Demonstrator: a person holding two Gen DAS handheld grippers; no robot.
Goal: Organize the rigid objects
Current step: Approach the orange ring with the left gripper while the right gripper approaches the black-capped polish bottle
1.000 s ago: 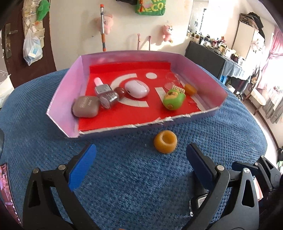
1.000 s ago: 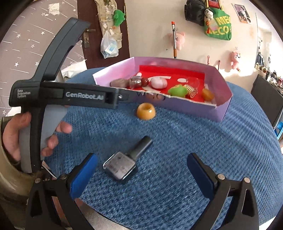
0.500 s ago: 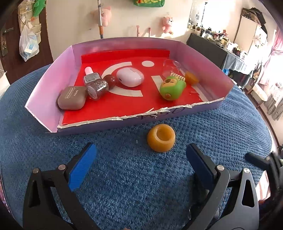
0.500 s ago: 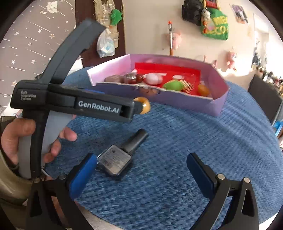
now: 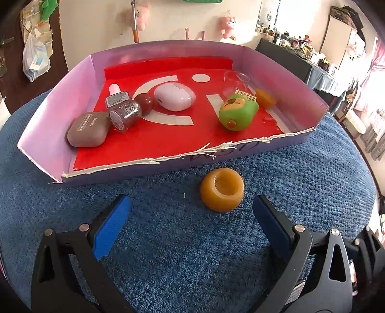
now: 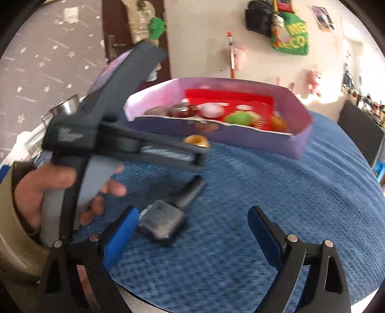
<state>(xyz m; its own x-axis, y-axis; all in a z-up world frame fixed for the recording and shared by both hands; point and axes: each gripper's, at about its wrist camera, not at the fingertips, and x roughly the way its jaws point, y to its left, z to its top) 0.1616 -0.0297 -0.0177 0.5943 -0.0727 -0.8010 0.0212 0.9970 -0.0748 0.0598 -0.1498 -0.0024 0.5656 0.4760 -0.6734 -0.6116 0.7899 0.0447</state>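
I see a cream wall (image 5: 96, 29) behind the round table's blue cloth (image 5: 168, 240) — pink plush toys (image 5: 228, 22) hang there. A dark door (image 6: 120, 29) stands left, star-patterned wallpaper (image 6: 48, 60) beside it — bright window light (image 5: 288, 14) falls at right.

You could read "EYE SHADOW" and "NOVO" on the brown compact case (image 5: 87, 130) lying in the tray (image 5: 55, 101). The green bag (image 6: 291, 36) on your wall showed partial letters, roughly "ECO". The print on the glitter bottle's label (image 5: 118, 99) was too small to read.
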